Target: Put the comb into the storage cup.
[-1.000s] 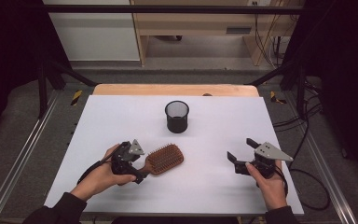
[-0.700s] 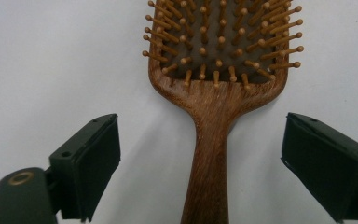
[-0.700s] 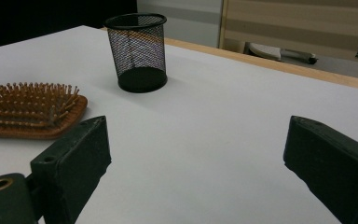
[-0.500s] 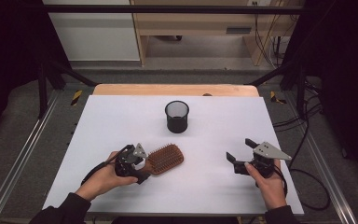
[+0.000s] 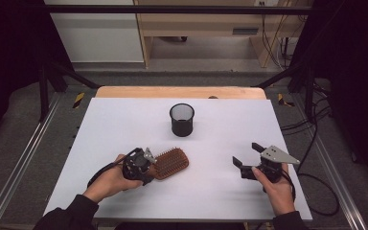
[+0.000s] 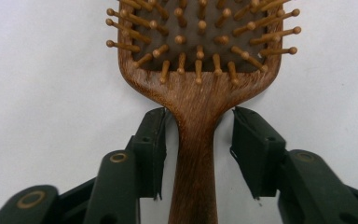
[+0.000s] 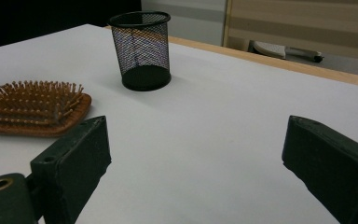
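Both jaws of the left gripper [image 6: 198, 140] have just been closing around the brown wooden paddle hairbrush's [image 5: 171, 163] handle, gaps remaining, not yet clamped. Right gripper [image 5: 250, 155] unchanged, wide open, holding nothing; black mesh cup [image 5: 182, 119] unmoved.

**Open tabletop, two obstacles near the middle**

The white tabletop [image 5: 220, 187] lies bare between the two tools and along its near edge. The mesh pen cup [image 5: 182, 120] stands upright toward the far side, well apart from the wooden hairbrush [image 5: 171, 163], leaving a passable gap between them. The right half is unobstructed.
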### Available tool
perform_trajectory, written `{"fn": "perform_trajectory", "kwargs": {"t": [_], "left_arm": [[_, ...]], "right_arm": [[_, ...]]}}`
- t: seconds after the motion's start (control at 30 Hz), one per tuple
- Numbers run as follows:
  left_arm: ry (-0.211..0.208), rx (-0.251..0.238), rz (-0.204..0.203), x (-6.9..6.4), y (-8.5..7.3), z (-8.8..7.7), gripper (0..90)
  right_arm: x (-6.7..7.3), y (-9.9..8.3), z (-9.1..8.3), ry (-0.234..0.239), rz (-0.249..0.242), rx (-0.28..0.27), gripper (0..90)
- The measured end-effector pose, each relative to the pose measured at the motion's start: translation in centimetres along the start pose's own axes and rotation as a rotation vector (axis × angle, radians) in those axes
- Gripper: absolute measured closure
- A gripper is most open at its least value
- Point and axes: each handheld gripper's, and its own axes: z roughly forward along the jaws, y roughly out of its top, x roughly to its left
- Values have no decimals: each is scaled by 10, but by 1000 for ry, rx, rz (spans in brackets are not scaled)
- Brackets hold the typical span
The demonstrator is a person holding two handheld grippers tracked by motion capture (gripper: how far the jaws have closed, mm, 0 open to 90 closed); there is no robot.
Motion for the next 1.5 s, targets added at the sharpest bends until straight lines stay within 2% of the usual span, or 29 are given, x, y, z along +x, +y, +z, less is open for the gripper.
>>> {"fn": "perform_trajectory", "kwargs": {"t": [0.13, 0.27, 0.47, 0.67, 0.87, 0.9, 1.1, 1.2, 1.23, 1.33, 1.37, 1.4, 1.5], "left_arm": [[-14, 11, -10, 3, -1, 1, 615], [-21, 25, -5, 4, 0, 1, 623], [-28, 87, 17, 2, 10, 3, 682], [-33, 90, 6, 2, 11, 3, 722], [-23, 58, 14, 1, 7, 2, 727], [-8, 50, 26, -1, 6, 1, 727], [15, 34, 61, -7, 6, -3, 728], [20, 18, 62, -7, 7, -7, 728], [23, -5, 64, -6, 7, -9, 728], [27, -31, 61, -6, 6, -11, 728], [44, -54, 63, -7, 6, -11, 729], [44, -54, 63, -7, 6, -11, 728], [53, -117, 56, -7, 4, -13, 728]], "right_arm": [[0, 0, 0, 5, 0, 2, 79], [0, 0, 1, 6, 1, 5, 79], [1, -1, 1, 8, 1, 9, 80], [1, -1, 2, 16, 6, 14, 81], [1, 0, 1, 15, 3, 11, 84], [0, 0, 0, 13, 5, 8, 85], [1, 1, -2, 14, 7, -2, 87], [1, 1, -2, 16, 6, -2, 87], [1, 1, -2, 17, 3, -5, 88], [2, 2, -2, 19, 5, -7, 89], [2, 2, -3, 22, 9, -8, 89], [2, 2, -3, 22, 9, -8, 89], [4, 3, -2, 38, 24, -11, 87]]}}
